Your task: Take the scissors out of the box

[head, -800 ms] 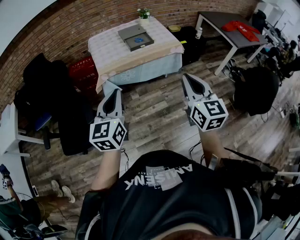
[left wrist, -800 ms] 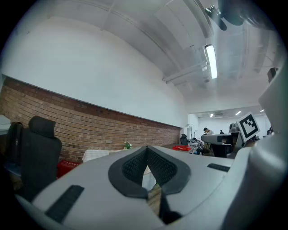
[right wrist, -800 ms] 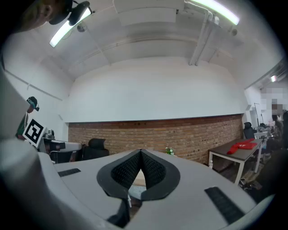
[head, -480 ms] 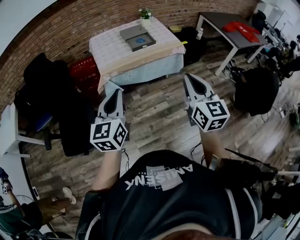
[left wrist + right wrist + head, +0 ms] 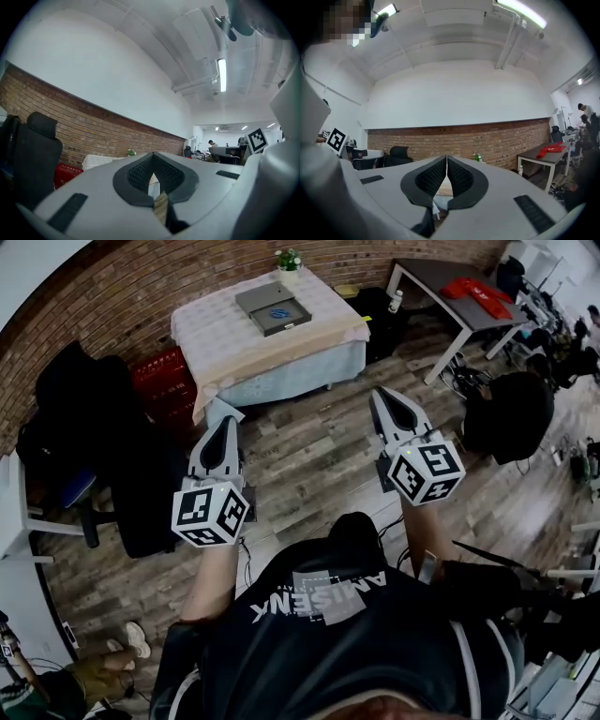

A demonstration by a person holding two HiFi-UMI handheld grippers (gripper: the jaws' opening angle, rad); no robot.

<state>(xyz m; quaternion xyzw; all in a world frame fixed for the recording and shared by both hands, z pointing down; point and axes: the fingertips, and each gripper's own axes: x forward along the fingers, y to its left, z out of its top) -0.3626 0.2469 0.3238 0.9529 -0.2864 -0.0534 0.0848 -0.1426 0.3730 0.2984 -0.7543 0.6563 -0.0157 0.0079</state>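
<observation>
Head view: the flat grey square box [image 5: 273,307] lies on a cloth-draped counter [image 5: 234,351] against the curved brick wall [image 5: 141,282], well apart from both grippers. I cannot make out the scissors. The left gripper [image 5: 228,419] and right gripper [image 5: 379,392] are held level over the wood-plank floor [image 5: 309,460]. Left gripper view: the tapered grey jaws are closed tip to tip, and their dark ribbed pads [image 5: 138,172] enclose only a teardrop-shaped gap. Right gripper view: the jaws are likewise closed and empty, with the textured pads [image 5: 431,177] meeting at the point.
</observation>
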